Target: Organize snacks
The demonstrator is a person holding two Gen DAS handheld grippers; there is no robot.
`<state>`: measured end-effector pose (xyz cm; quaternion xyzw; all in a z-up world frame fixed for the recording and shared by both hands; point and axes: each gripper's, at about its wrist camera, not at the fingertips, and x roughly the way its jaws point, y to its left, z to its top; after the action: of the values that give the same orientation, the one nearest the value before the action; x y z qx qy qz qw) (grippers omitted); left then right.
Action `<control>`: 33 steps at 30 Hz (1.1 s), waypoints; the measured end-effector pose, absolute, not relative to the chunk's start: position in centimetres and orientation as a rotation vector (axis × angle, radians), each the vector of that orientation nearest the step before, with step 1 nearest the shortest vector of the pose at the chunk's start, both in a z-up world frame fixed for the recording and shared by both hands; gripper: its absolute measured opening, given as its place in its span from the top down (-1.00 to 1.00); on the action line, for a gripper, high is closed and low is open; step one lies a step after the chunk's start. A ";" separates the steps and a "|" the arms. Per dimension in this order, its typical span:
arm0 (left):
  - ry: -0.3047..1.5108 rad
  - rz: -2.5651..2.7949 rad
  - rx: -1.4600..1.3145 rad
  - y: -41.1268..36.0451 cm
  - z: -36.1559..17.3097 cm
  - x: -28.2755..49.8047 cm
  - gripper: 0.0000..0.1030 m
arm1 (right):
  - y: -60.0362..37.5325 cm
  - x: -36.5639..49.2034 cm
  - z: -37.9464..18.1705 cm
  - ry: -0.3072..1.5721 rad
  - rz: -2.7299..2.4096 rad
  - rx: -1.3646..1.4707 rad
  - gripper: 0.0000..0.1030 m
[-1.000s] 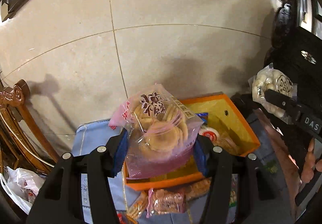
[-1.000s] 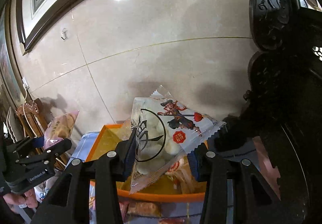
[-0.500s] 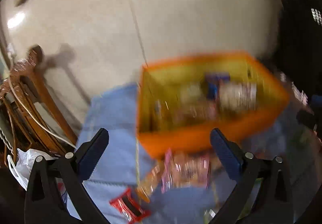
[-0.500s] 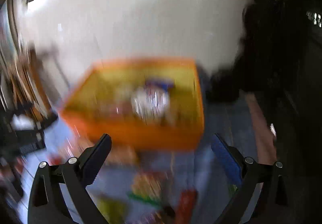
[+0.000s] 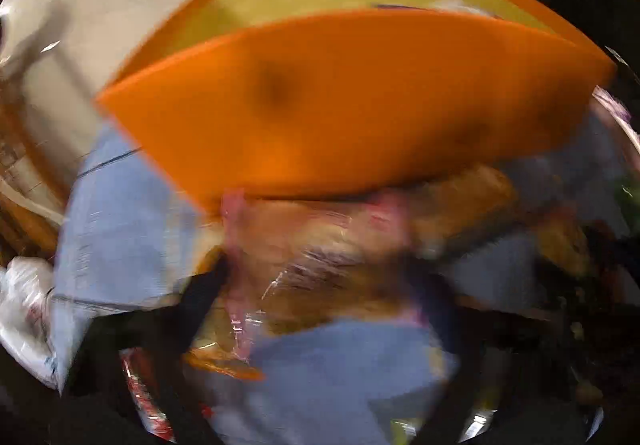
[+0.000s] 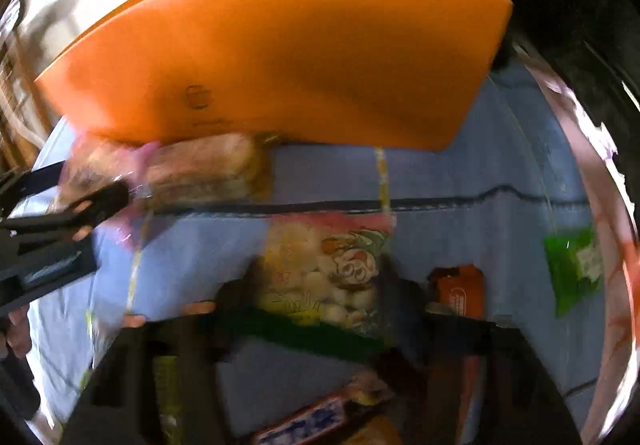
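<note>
R gripper (image 6: 320, 309): fingers sit either side of a clear bag of white puffs (image 6: 324, 277) w/ cartoon print; bag lies between them, but blur hides whether they've closed on it, can't tell. Bag's long axis runs away from the gripper, toward the orange bin (image 6: 280, 57), which stands just beyond, across blue cloth (image 6: 460, 221). Right of the gripper: small orange pack (image 6: 460, 293), further right a green pack (image 6: 576, 265).

L gripper (image 5: 320, 293): v. blurred. A pink-edged bag of round crackers (image 5: 312, 253) lies between its fingers, touching or nearly touching the bin wall (image 5: 340, 105) right ahead. Grip state: can't tell. In the R view the L gripper's finger overlaps that bag's near end.

Judgement: each hand is going for its own nearest bag; bin is straight ahead of both, so next is grip, lift over the wall, drop in. L bag is closer to the bin.
</note>
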<state>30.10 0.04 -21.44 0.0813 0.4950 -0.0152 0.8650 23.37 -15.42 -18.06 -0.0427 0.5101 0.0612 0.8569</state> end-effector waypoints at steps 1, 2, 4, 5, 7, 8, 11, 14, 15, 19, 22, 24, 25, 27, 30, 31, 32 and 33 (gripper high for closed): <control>1.041 -0.059 0.181 -0.5 -21.8 29.7 -0.38 | -15.4 23.1 -18.0 1.082 0.137 -0.085 0.01; 1.041 -0.077 0.188 -0.8 -21.8 29.4 -0.36 | -15.5 22.6 -17.8 1.092 0.145 -0.078 0.02; 1.047 -0.104 0.185 -1.0 -21.6 28.8 -0.32 | -16.0 21.9 -17.5 1.108 0.133 -0.043 0.03; 1.055 -0.101 0.169 -0.8 -21.4 28.7 -0.27 | -16.3 21.5 -17.2 1.115 0.126 -0.014 0.04; 1.077 -0.096 0.121 -0.3 -21.0 28.4 -0.16 | -16.8 20.6 -16.5 1.108 0.115 0.027 0.04; 1.075 -0.093 0.096 0.0 -20.5 28.0 -0.04 | -16.8 20.4 -16.1 1.104 0.110 0.031 0.04; 1.065 -0.106 0.064 0.8 -19.9 27.3 0.14 | -16.7 19.7 -14.8 1.075 0.099 0.046 0.04; 1.070 -0.110 0.054 0.9 -19.9 27.0 0.18 | -17.2 19.5 -14.2 1.057 0.096 0.062 0.04; 1.065 -0.124 0.033 1.0 -20.0 27.0 0.18 | -17.3 19.5 -14.0 1.053 0.096 0.073 0.04; 1.063 -0.226 -0.028 0.1 -21.0 27.0 -0.22 | -17.9 18.7 -14.1 1.056 0.112 0.095 0.04; 1.093 -0.197 -0.018 -1.6 -22.9 27.2 -0.91 | -19.3 20.1 -15.6 1.069 0.116 0.142 0.04; 1.119 -0.216 -0.056 -2.0 -23.8 27.8 -0.90 | -19.7 20.1 -16.1 1.074 0.098 0.132 0.04; 1.082 -0.224 -0.050 -2.4 -23.7 27.5 -0.59 | -19.9 20.1 -16.2 1.076 0.096 0.133 0.04; 1.090 -0.263 -0.011 -3.1 -23.3 27.6 -0.25 | -20.2 19.8 -16.1 1.073 0.095 0.141 0.04; 1.097 -0.322 -0.122 -2.4 -21.6 27.7 0.16 | -20.7 19.5 -15.0 1.047 0.093 0.160 0.04; 1.082 -0.310 -0.112 -2.3 -21.0 27.5 0.22 | -20.9 19.4 -14.6 1.039 0.093 0.165 0.04; 1.060 -0.302 -0.092 -2.2 -20.2 27.1 0.23 | -21.0 19.3 -13.9 1.024 0.096 0.169 0.04; 1.051 -0.305 -0.096 -2.1 -19.7 26.7 0.24 | -21.1 19.2 -13.3 1.009 0.100 0.167 0.04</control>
<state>26.70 -2.07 -19.71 -0.0455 0.4995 -0.1451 0.8529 19.18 -21.06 -13.28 0.0800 0.4826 0.0477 0.8709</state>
